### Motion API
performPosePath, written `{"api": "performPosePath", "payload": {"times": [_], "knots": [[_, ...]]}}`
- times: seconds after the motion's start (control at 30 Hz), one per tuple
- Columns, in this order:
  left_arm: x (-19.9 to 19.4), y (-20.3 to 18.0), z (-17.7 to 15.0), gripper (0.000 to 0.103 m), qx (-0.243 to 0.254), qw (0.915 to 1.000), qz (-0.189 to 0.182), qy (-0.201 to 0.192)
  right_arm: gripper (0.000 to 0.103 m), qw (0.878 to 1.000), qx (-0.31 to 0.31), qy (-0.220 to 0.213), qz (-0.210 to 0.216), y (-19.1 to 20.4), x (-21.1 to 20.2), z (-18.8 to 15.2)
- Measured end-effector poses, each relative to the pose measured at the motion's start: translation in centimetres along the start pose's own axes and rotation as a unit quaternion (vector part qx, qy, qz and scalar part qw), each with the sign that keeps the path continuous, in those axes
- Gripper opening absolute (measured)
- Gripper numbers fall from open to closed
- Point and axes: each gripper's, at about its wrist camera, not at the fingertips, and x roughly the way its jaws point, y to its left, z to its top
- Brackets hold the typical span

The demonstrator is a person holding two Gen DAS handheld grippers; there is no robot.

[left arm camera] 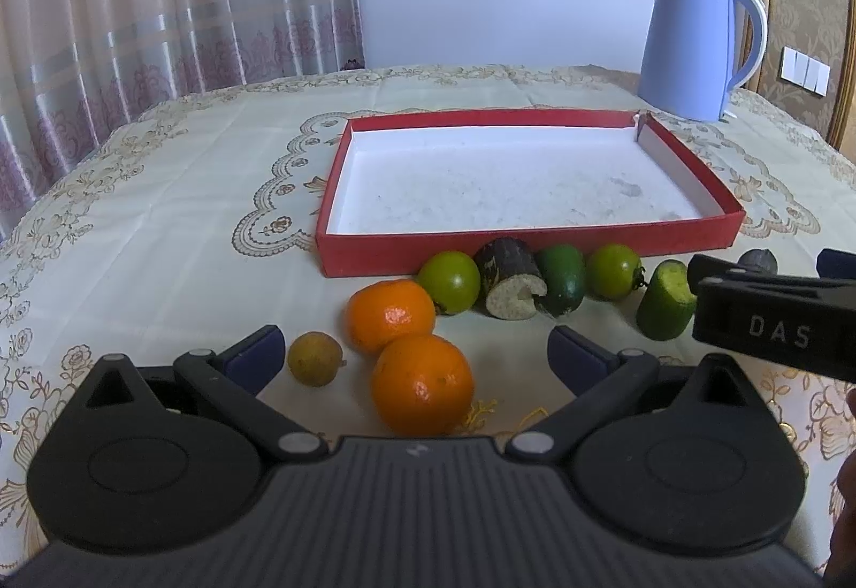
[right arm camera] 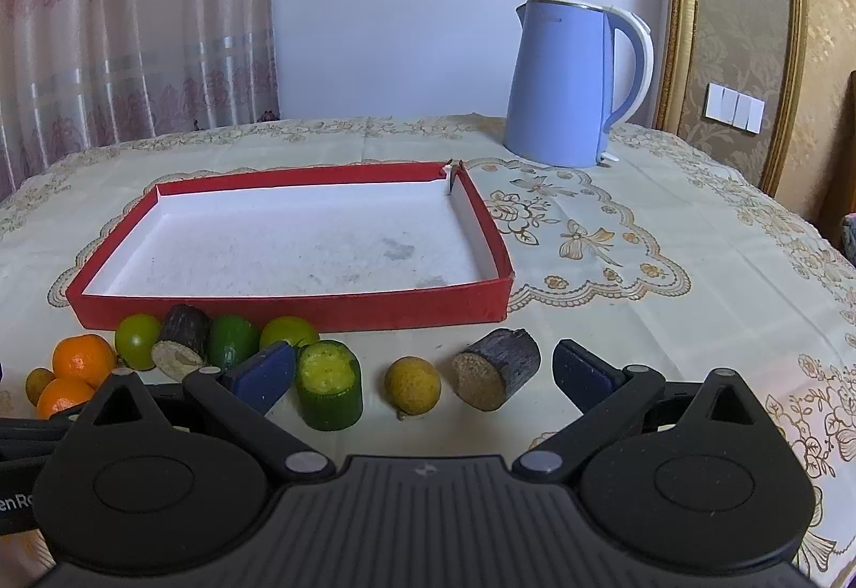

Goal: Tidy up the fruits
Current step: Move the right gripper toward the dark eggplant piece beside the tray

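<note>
The left gripper (left arm camera: 416, 352) gapes wide, holding nothing; two oranges (left arm camera: 422, 383) sit between its fingers, a small brown fruit (left arm camera: 314, 358) at ten o'clock. The right gripper (right arm camera: 425, 376) is equally spread and empty, with a yellow fruit (right arm camera: 412, 384) between its fingers. At twelve o'clock lies the red tray (right arm camera: 294, 312).

Fruit crowds the near wall; the tray floor lies open.
From my seat, the red tray (right arm camera: 299, 307) has bare floor to drop into from above. Fruit pieces line its front wall: green fruit (left arm camera: 448, 280), dark cut piece (left arm camera: 505, 285), oranges (left arm camera: 422, 382). The blue kettle (right arm camera: 567, 85) blocks the far right corner; tablecloth (right arm camera: 669, 320) right of the tray is passable.
</note>
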Motion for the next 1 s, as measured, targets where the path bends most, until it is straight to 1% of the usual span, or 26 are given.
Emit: {"api": "performPosePath", "payload": {"times": [0.03, 0.07, 0.2, 0.3, 0.37, 0.43, 0.57, 0.63, 0.67, 0.73, 0.8, 0.9, 1.0], "knots": [[0.1, 0.0, 0.0, 0.103, -0.001, 0.9999, -0.002, 0.015, 0.103, 1.0, 0.0, 0.001, 0.0, 0.0, 0.0, 0.0], [0.2, 0.0, 0.0, 0.103, -0.001, 0.9998, -0.002, 0.021, 0.103, 1.0, 0.0, 0.001, 0.0, 0.0, 0.1, 0.0], [0.2, 0.1, -0.2, 0.103, 0.0, 0.9997, -0.005, 0.025, 0.103, 1.0, -0.003, -0.002, 0.003, 0.0, 0.0, 0.0], [0.1, 0.4, -0.5, 0.103, 0.003, 0.9997, -0.004, 0.025, 0.103, 1.0, -0.005, -0.008, 0.009, -0.9, -0.1, -0.2], [0.1, 0.8, -0.8, 0.103, -0.007, 0.9997, -0.01, 0.02, 0.103, 1.0, 0.002, -0.004, 0.0, -2.4, 0.1, -0.2], [0.0, 1.3, -1.1, 0.103, -0.013, 0.9996, -0.016, 0.018, 0.103, 1.0, 0.015, 0.001, 0.001, -4.4, 0.3, -0.5], [0.2, 1.9, -1.8, 0.103, -0.024, 0.9992, -0.031, 0.013, 0.103, 0.999, 0.048, 0.005, -0.02, -8.6, 0.7, -1.2], [0.4, 2.0, -2.1, 0.103, -0.023, 0.9988, -0.038, 0.019, 0.103, 0.998, 0.064, 0.004, -0.014, -9.9, 0.8, -1.6], [0.5, 2.0, -2.3, 0.103, -0.02, 0.9988, -0.037, 0.023, 0.103, 0.998, 0.068, 0.007, -0.003, -10.3, 0.9, -1.6], [0.6, 2.0, -2.5, 0.103, -0.013, 0.9989, -0.037, 0.024, 0.103, 0.998, 0.062, 0.007, 0.009, -10.3, 1.0, -1.7], [0.6, 1.9, -2.7, 0.103, -0.01, 0.999, -0.038, 0.021, 0.103, 0.999, 0.047, -0.001, 0.001, -9.6, 1.1, -1.7], [0.7, 1.9, -2.9, 0.103, 0.001, 0.9991, -0.037, 0.02, 0.103, 1.0, 0.027, -0.006, 0.012, -8.5, 1.5, -1.5], [0.9, 1.9, -3.0, 0.103, 0.001, 0.9989, -0.042, 0.023, 0.096, 1.0, 0.003, -0.007, 0.016, -7.7, 1.9, -1.3]]}}
